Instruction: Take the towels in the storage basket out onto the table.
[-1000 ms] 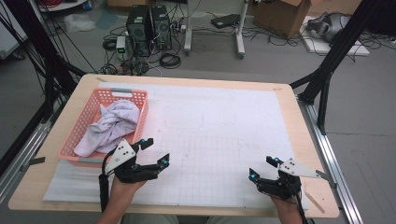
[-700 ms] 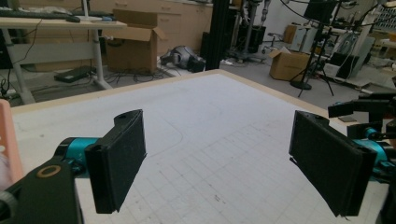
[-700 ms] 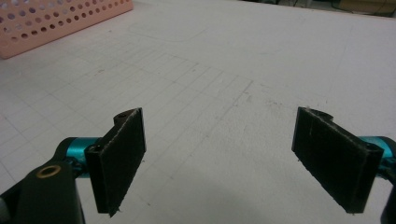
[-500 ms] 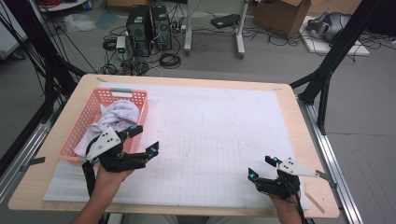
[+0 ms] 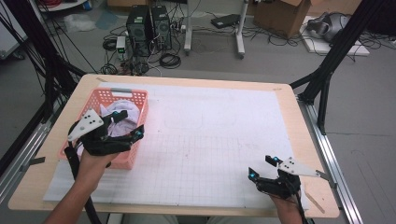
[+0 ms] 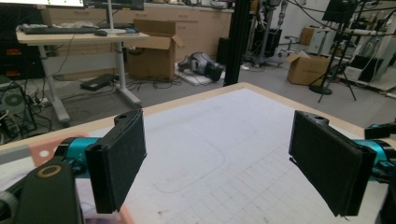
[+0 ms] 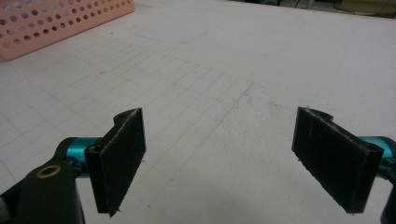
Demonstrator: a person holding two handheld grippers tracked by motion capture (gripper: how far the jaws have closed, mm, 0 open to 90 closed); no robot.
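Observation:
A pink plastic basket (image 5: pixel 122 95) sits at the table's left side with pale cloth (image 5: pixel 125 112) bundled inside. My left gripper (image 5: pixel 125 125) hovers over the basket's near right part, open, with nothing between its jaws. In the left gripper view its black pads (image 6: pixel 119 163) stand wide apart, looking across the white mat (image 6: pixel 224 154). My right gripper (image 5: pixel 262 167) rests low near the table's front right edge, open and empty. In the right gripper view the basket (image 7: pixel 56 23) shows at the far upper left.
A white gridded mat (image 5: pixel 210 135) covers most of the wooden table (image 5: pixel 299 112). Black frame legs (image 5: pixel 327 65) stand at the right and left. On the floor beyond lie computer towers (image 5: pixel 149 21), cables and cardboard boxes (image 5: pixel 280 14).
My left gripper has moved left and away from me, from the mat in front of the basket to above the basket. The right gripper has stayed put.

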